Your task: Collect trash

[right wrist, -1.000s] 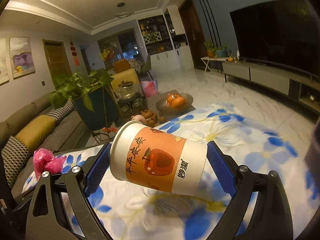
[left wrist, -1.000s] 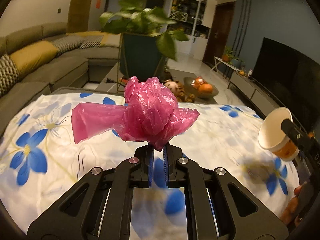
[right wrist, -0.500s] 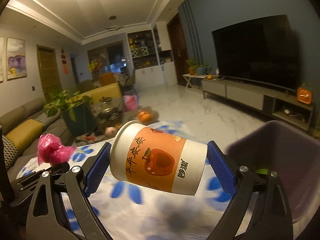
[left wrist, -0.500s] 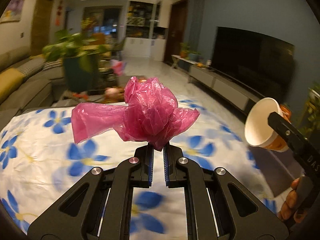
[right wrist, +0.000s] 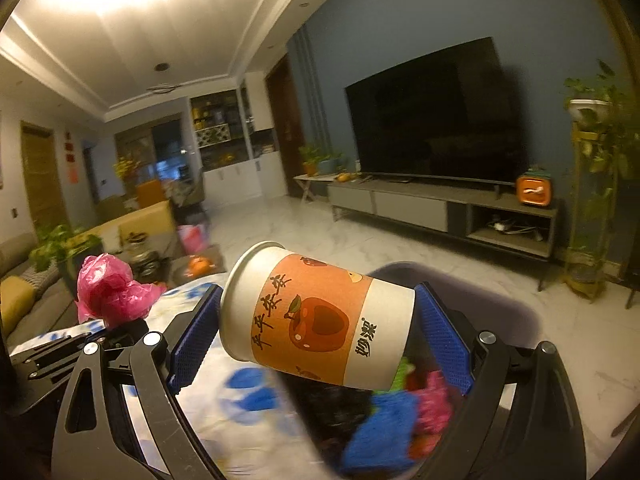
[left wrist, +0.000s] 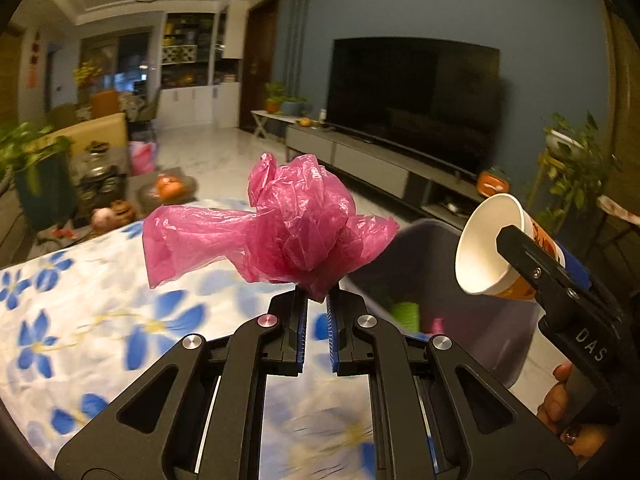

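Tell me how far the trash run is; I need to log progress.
Some coloured scraps already lie in the dark bin. In hand: the left gripper pinches a pink plastic bag, and the right gripper clamps a paper cup sideways near the bin. Both remain to be dropped in.

Two handheld grippers, both of matte black plastic. The left gripper (left wrist: 316, 308) has angular black linkage arms with triangular cut-outs, round silver screws at the joints, and two narrow fingers lined with ridged blue pads (left wrist: 303, 332). The right gripper (right wrist: 320, 332) has the same black arms and silver screws, with broad, dotted blue pads (right wrist: 440, 332). From the left camera, white letters "DAS" run along its black body at four o'clock.
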Demonstrator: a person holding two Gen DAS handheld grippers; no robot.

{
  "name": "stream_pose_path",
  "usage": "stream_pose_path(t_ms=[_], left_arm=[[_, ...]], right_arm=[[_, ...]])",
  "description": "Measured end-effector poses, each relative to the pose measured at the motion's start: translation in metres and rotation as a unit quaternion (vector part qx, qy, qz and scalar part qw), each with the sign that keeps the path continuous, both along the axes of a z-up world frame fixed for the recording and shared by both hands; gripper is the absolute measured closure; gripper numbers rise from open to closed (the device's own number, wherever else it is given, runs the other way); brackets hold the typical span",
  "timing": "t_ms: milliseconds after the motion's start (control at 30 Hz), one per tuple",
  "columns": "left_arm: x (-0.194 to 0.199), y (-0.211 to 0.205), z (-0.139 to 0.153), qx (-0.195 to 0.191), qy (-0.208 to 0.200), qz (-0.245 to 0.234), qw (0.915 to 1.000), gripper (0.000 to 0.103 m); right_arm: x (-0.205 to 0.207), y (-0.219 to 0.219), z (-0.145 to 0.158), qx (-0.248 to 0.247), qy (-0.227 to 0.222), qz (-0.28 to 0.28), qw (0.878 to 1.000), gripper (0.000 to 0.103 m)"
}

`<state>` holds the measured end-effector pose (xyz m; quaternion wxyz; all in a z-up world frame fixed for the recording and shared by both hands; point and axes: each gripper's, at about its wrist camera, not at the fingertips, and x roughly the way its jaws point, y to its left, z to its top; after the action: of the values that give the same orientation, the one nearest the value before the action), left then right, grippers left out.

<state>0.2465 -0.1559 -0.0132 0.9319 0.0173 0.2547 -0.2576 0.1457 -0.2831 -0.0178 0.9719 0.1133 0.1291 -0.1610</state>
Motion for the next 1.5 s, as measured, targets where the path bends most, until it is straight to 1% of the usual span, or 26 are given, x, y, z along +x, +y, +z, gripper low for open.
stream_pose_path(t_ms=[100,233,400,467,567,633,733,833,933,1000,1033,1100,1200,1267,1400,1500], left_arm=[[0.004,-0.03,-0.008,0.001,0.007,-0.027,0.9996,0.095],[0.012,-0.058,-0.019,0.0,0.013,-0.054,0.9984,0.094],[0.024,-0.078,-0.031,-0.022,0.025,-0.086,0.9957,0.092],[0.027,-0.086,-0.038,-0.014,0.026,-0.092,0.9954,0.089],[0.034,-0.093,-0.047,-0.016,0.044,-0.114,0.9923,0.074],[0.034,-0.094,-0.05,-0.016,0.041,-0.114,0.9925,0.053],[0.035,-0.088,-0.054,-0.022,0.042,-0.119,0.9917,0.04],[0.035,-0.074,-0.054,-0.033,0.046,-0.114,0.9919,0.032],[0.036,-0.056,-0.052,-0.04,0.042,-0.089,0.9944,0.026],[0.034,-0.049,-0.052,-0.041,0.041,-0.069,0.9959,0.024],[0.032,-0.041,-0.05,-0.041,0.037,-0.05,0.9972,0.022],[0.028,-0.031,-0.046,-0.037,0.029,-0.021,0.9987,0.019],[0.02,-0.017,-0.041,-0.022,0.013,0.015,0.9996,0.015],[0.007,-0.005,-0.034,-0.011,-0.005,0.046,0.9989,0.013],[-0.015,0.017,-0.02,-0.013,-0.028,0.084,0.996,0.006],[-0.039,0.033,-0.009,-0.008,-0.05,0.113,0.9923,0.006]], right_arm=[[-0.004,-0.023,-0.005,0.003,-0.001,-0.018,1.0,0.013],[-0.007,-0.046,-0.015,0.015,0.0,-0.03,0.999,0.013],[-0.006,-0.061,-0.022,0.021,0.001,-0.035,0.999,0.013],[-0.006,-0.07,-0.023,0.022,-0.001,-0.036,0.999,0.013],[-0.006,-0.075,-0.025,0.03,-0.003,-0.034,0.999,0.013],[-0.003,-0.078,-0.025,0.034,-0.004,-0.032,0.999,0.013],[-0.001,-0.078,-0.027,0.038,-0.005,-0.028,0.999,0.012],[0.002,-0.077,-0.028,0.042,-0.004,-0.018,0.999,0.012],[0.005,-0.075,-0.028,0.044,0.0,-0.008,0.999,0.011],[0.004,-0.072,-0.026,0.044,-0.001,-0.007,0.999,0.01],[0.002,-0.071,-0.025,0.043,-0.004,-0.006,0.999,0.009],[-0.002,-0.069,-0.022,0.038,-0.007,-0.006,0.999,0.008],[-0.012,-0.058,-0.016,0.015,-0.009,-0.004,1.0,0.008],[-0.018,-0.053,-0.012,0.0,-0.008,-0.001,1.0,0.008],[-0.037,-0.035,-0.008,-0.03,-0.007,0.007,0.999,0.006],[-0.051,-0.022,-0.005,-0.037,-0.002,0.025,0.999,0.006]])
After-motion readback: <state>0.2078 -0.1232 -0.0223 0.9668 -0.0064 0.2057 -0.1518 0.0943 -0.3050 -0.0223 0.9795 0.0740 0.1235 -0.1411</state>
